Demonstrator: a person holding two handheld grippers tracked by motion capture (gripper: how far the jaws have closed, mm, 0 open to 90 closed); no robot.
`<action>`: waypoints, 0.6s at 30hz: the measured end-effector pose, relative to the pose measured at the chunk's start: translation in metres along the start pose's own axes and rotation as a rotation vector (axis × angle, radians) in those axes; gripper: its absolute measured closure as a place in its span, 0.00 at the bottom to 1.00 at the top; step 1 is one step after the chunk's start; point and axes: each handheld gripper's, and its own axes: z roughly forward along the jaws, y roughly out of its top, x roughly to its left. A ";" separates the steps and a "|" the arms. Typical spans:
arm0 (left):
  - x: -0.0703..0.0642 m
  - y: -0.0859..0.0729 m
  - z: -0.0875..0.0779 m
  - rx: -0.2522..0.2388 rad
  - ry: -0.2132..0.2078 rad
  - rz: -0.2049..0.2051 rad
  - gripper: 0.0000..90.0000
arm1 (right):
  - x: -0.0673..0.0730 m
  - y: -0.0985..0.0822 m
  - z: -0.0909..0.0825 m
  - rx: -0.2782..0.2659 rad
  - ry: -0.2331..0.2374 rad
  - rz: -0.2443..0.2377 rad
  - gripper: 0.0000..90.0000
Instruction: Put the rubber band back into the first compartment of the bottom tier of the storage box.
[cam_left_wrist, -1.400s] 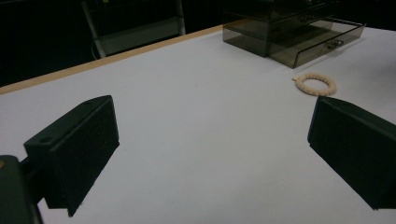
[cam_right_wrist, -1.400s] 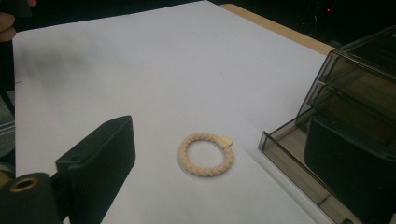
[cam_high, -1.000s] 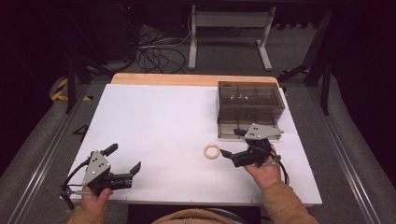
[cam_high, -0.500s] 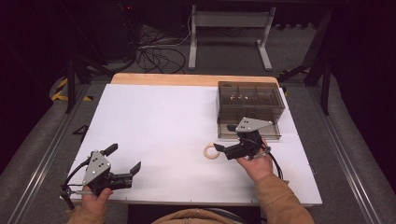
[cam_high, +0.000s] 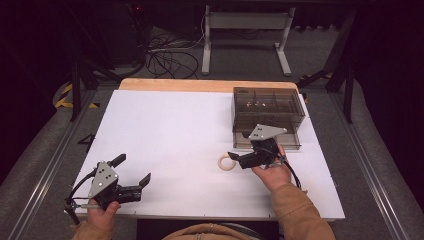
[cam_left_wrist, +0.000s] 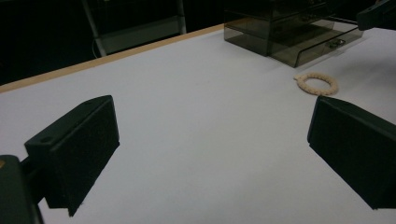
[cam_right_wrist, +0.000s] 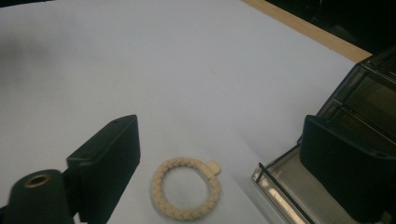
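Your right gripper (cam_high: 234, 160) slid leftward over the braided ring (cam_high: 226, 162) on the table beside the drawer box (cam_high: 267, 112), jaws narrowing slightly but spread, nothing pinched; left gripper (cam_high: 131, 172) waited, open.

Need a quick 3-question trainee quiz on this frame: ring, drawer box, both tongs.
1. True or false: the right tongs are shut on the braided ring.
2. What lies nearest the right tongs: A) the braided ring B) a spoon C) a cup?
3. In what state is the bottom drawer of the smoky box?

Key:
1. False; their jaws stand open and apart from the ring, which lies flat on the white table.
2. A
3. Pulled out.
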 end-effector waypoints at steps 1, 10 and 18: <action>0.000 0.000 0.000 0.000 0.000 0.000 0.03 | 0.000 0.000 -0.001 0.004 -0.004 0.003 0.18; 0.000 0.000 0.000 0.000 0.000 -0.001 0.03 | -0.003 0.001 -0.004 0.039 0.026 0.114 0.36; 0.000 0.000 0.001 0.002 -0.001 -0.001 0.03 | 0.000 0.001 0.006 0.152 0.022 0.105 0.47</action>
